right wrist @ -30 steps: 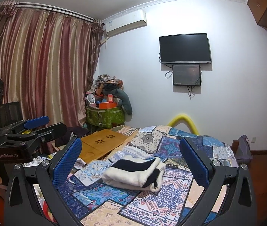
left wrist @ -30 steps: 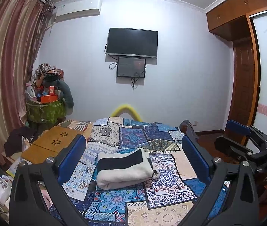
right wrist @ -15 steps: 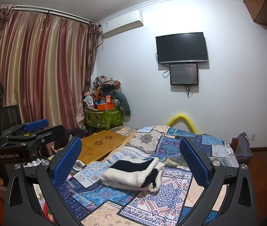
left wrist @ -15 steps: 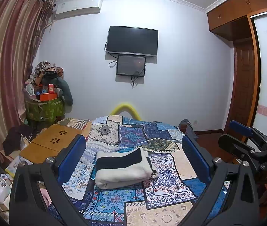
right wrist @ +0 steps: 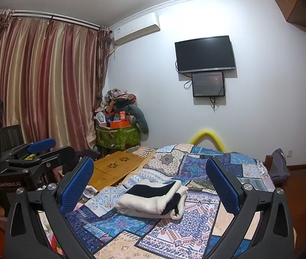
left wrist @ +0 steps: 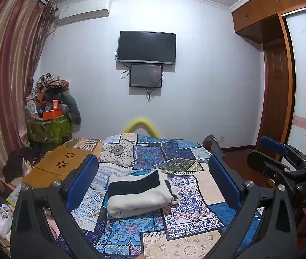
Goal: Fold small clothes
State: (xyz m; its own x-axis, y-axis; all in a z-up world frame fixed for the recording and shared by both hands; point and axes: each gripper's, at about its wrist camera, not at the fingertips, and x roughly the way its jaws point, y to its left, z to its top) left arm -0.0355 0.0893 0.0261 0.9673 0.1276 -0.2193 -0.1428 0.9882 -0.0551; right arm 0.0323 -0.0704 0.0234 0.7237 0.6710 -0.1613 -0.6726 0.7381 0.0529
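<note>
A white garment with a black band lies folded in a compact bundle on the patchwork bedspread. It also shows in the right wrist view. My left gripper is open and empty, held above and short of the bundle. My right gripper is open and empty, also raised clear of the bundle. The right gripper shows at the right edge of the left wrist view. The left gripper shows at the left edge of the right wrist view.
A wooden lap table rests at the bed's left side. A green basket piled with items stands by the curtain. A yellow foam arch sits at the bed's far end. A TV hangs on the wall.
Both grippers have tilted slightly upward and drawn back a little; the folded bundle sits lower in both views. The bundle has not moved on the bed.
</note>
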